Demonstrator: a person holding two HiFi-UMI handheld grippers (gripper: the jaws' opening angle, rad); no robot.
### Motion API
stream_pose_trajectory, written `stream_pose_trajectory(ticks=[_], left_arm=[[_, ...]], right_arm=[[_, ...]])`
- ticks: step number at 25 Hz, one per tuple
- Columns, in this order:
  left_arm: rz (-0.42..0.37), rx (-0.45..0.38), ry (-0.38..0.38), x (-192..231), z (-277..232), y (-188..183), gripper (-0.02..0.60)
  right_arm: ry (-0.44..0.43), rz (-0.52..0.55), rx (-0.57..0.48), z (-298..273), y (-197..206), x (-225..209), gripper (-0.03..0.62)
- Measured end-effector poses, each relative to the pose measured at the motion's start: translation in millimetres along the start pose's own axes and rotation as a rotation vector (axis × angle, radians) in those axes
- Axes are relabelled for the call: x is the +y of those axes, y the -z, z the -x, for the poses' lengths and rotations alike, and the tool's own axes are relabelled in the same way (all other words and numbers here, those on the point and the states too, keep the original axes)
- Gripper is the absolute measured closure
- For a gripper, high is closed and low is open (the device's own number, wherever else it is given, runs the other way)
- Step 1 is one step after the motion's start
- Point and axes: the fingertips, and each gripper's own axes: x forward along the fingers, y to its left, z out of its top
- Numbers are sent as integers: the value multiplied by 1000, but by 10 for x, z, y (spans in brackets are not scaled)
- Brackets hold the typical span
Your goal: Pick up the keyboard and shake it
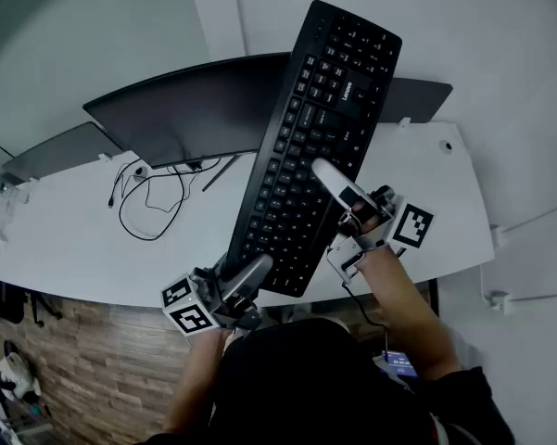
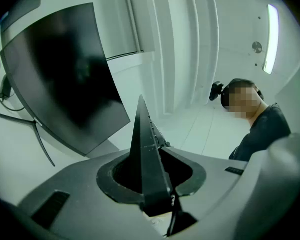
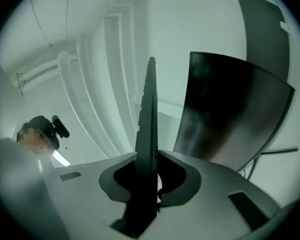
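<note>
- Your left gripper (image 1: pixel 256 269) pinches the keyboard (image 1: pixel 320 128) at its near end.
- Your right gripper (image 1: pixel 330 176) clamps its right edge.
- The keyboard hangs tilted above the desk (image 1: pixel 65 248), crossing the monitor (image 1: pixel 185 109).

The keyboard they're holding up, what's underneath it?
Beneath the keyboard lie the white desk and a dark monitor. It covers part of both, so anything there is hidden.

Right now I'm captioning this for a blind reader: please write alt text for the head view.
A black full-size keyboard is held lifted over a white desk, the left gripper clamping its near end and the right gripper its right edge. A dark curved monitor stands behind.
</note>
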Motion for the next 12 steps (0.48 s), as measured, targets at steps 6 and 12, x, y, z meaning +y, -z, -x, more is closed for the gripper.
stream_pose_trajectory(ticks=[6,12], left_arm=[[12,7,3,2,10,-4,442],[6,18,25,14,31,-50,442]], right_arm=[[13,-3,-6,-2,7,-6,510],[19,5,-21,-25,13,-2,510]])
